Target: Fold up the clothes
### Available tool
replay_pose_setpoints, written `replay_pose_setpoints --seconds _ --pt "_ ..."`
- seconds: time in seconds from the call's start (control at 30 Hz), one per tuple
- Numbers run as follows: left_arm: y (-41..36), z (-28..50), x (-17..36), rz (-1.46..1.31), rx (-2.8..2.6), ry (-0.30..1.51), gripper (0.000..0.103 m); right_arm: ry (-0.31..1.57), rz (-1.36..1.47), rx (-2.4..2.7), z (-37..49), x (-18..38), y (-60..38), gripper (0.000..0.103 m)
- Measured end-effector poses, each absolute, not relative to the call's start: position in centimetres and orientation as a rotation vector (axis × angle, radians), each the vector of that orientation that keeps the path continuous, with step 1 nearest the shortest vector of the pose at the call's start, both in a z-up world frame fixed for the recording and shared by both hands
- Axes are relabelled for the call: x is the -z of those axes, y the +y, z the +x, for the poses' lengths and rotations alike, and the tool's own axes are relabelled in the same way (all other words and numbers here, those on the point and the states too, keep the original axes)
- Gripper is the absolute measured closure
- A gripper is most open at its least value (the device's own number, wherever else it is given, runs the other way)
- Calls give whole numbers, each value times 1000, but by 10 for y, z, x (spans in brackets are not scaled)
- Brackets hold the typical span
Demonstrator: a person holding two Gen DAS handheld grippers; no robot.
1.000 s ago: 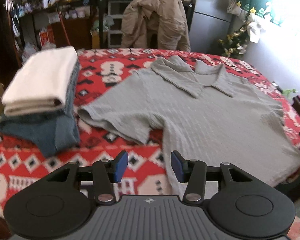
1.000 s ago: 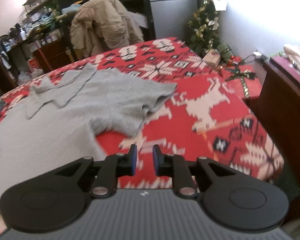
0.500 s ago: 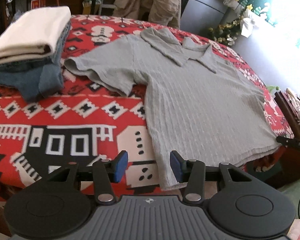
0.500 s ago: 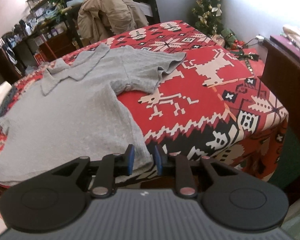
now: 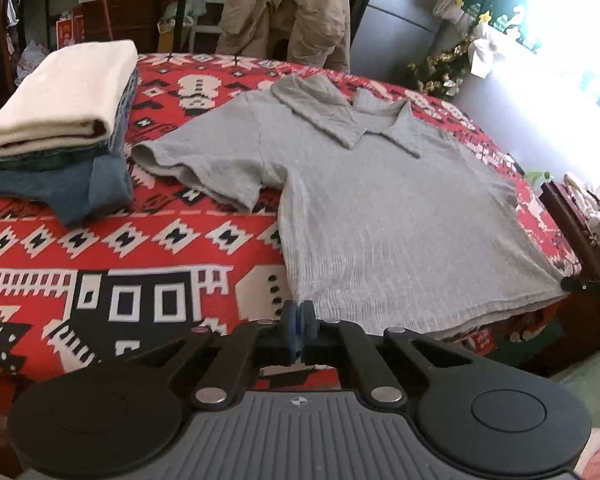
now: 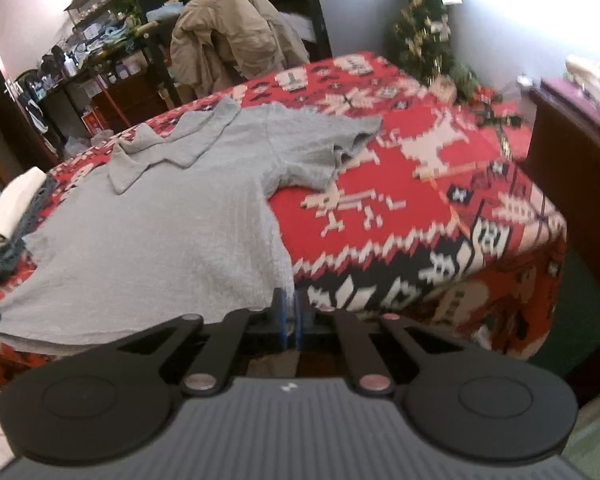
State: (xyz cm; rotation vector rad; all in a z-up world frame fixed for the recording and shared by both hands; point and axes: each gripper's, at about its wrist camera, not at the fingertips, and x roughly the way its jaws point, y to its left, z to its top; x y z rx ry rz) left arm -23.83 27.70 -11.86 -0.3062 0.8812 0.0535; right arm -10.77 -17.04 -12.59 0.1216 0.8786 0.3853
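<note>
A grey collared short-sleeved shirt [image 5: 380, 208] lies flat, face up, on a red patterned bedspread [image 5: 140, 248], collar far, hem near. My left gripper [image 5: 299, 322] is shut at the hem's near left corner, with the fabric edge running in between its blue pads. In the right wrist view the same shirt [image 6: 160, 232] spreads to the left, and my right gripper [image 6: 290, 314] is closed on the hem's near right corner at the bed edge. The right gripper's tip [image 5: 580, 285] shows at that corner in the left wrist view.
A stack of folded clothes [image 5: 68, 92], white on top of blue, sits at the bed's left. A beige jacket [image 5: 288, 12] hangs over a chair behind the bed. Dark wooden furniture [image 6: 572, 168] stands close on the right, with a small Christmas tree [image 6: 424, 40] beyond.
Both grippers drew back to the near hem of the shirt. The left one went from wide open to shut on its corner, and the right one closed fully on the other corner.
</note>
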Motion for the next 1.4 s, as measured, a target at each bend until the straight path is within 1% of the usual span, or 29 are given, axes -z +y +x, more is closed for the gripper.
replay_pose_setpoints --seconds 0.13,0.23,0.27,0.3,0.33,0.47,0.5,0.6,0.73,0.9,1.03,1.07,1.1,1.17,1.4 --pt "276 -237 127 -302 -60 910 101 928 106 -368 -104 144 -170 99" --pt "275 -236 133 -299 -65 932 99 946 122 -353 -101 151 -172 92" --pt "275 -236 136 -298 -66 939 98 931 129 -342 -100 149 -175 91" --pt "275 -236 138 -297 -68 947 98 914 137 -332 -99 146 -178 86" --pt "275 -235 140 -296 -69 954 96 896 150 -322 -95 141 -182 84" --pt "276 -234 144 -303 -76 969 95 828 183 -313 -65 124 -185 83" --pt "276 -233 143 -306 -78 970 95 818 191 -325 -55 123 -181 81" --pt "275 -231 143 -308 -81 973 95 821 218 -367 -19 127 -163 81" --pt "271 -228 143 -300 -87 981 96 871 234 -408 17 143 -131 81" --pt "272 -225 143 -313 -88 986 96 889 120 -394 29 161 -99 81" --pt "273 -222 143 -319 -87 989 96 867 1 -401 17 160 -83 81" --pt "272 -221 143 -311 -85 988 96 858 -32 -405 14 159 -80 87" --pt "271 -221 143 -303 -84 987 96 849 -65 -408 10 159 -77 99" --pt "270 -221 143 -287 -79 984 100 832 -112 -395 6 157 -74 99" --pt "269 -222 144 -264 -62 987 100 829 -65 -319 15 153 -109 99"
